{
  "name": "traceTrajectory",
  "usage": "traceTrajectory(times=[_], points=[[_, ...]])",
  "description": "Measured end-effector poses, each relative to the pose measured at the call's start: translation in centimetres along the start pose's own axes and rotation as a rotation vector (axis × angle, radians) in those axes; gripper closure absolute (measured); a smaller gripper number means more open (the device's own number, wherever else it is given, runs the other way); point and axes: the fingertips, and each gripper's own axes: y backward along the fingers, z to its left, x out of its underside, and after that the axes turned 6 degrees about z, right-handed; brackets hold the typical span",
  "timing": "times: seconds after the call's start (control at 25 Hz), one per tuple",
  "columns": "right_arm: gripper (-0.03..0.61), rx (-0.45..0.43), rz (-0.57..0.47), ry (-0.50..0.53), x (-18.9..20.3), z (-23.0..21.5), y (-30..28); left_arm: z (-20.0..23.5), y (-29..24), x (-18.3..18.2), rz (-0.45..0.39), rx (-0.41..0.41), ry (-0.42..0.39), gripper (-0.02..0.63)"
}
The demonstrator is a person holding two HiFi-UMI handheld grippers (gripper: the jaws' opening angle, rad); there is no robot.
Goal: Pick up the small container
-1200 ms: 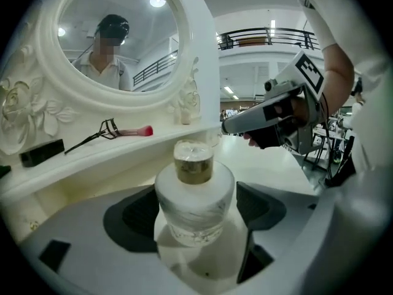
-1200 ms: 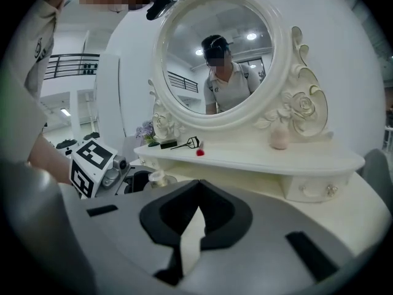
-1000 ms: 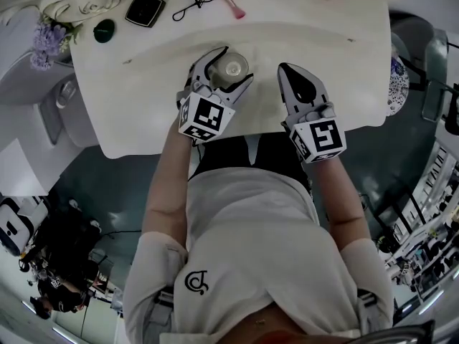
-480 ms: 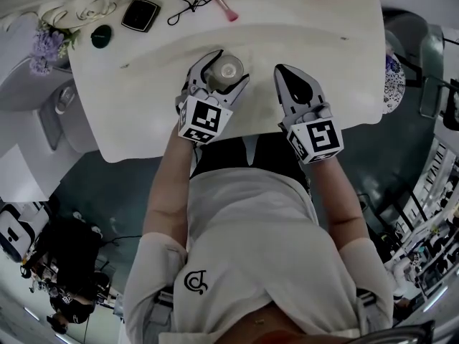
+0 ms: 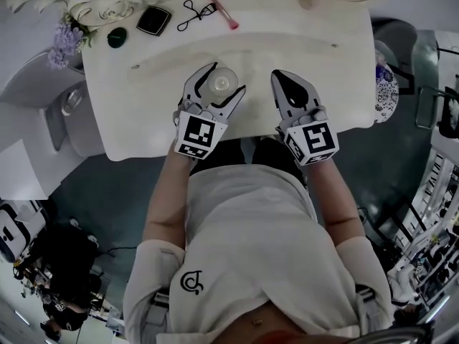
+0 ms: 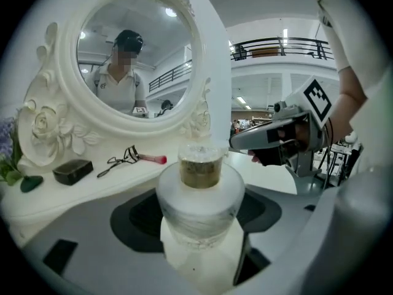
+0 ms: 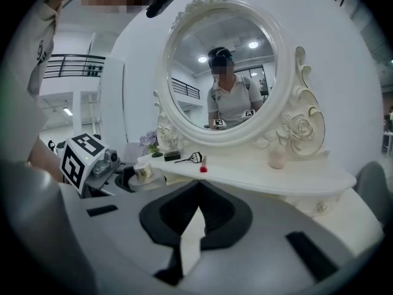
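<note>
The small container (image 5: 221,82) is a frosted jar with a gold neck and a clear cap. It stands upright at the middle of the white vanity table (image 5: 143,138). My left gripper (image 5: 228,77) curves round it, both pads against its sides. In the left gripper view the jar (image 6: 199,195) fills the gap between the jaws of my left gripper (image 6: 199,217). Whether it is off the table I cannot tell. My right gripper (image 5: 277,76) hovers just right of it, shut and empty; its tips meet in the right gripper view (image 7: 198,183).
An oval mirror (image 6: 135,60) in an ornate white frame stands at the back. Along the back edge lie an eyelash curler (image 5: 195,9), a pink-handled brush (image 5: 224,11), a black compact (image 5: 153,20), a dark green piece (image 5: 117,36) and purple flowers (image 5: 68,38). A pale bottle (image 7: 277,157) stands far right.
The left jaws have drawn in slightly against the jar. The head view has shifted, so the table sits a little further right. The right gripper keeps its place beside the jar.
</note>
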Motion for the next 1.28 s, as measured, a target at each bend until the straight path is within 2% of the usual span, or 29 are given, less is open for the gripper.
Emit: traceTrajectory(times=[0.28, 0.8, 1.08, 1.28], points=[[0.572, -0.006, -0.057, 0.042, -3.4, 0.8, 1.4, 0.8, 4.7, -4.9, -0.062, -0.076, -0.027, 0.267], [0.572, -0.033, -0.185, 0.107, -9.5, 3.4, 4.3, 1.9, 13.3, -11.9, -0.18, -0.178, -0.015, 0.267], [0.572, -0.038, -0.224, 0.141, -11.5, 4.5, 5.0, 3.2, 17.3, -13.3, -0.205, -0.239, -0.01, 0.267], [0.572, -0.049, -0.249, 0.143, -12.2, 5.3, 5.4, 3.4, 18.6, -13.6, -0.226, -0.253, -0.013, 0.267]])
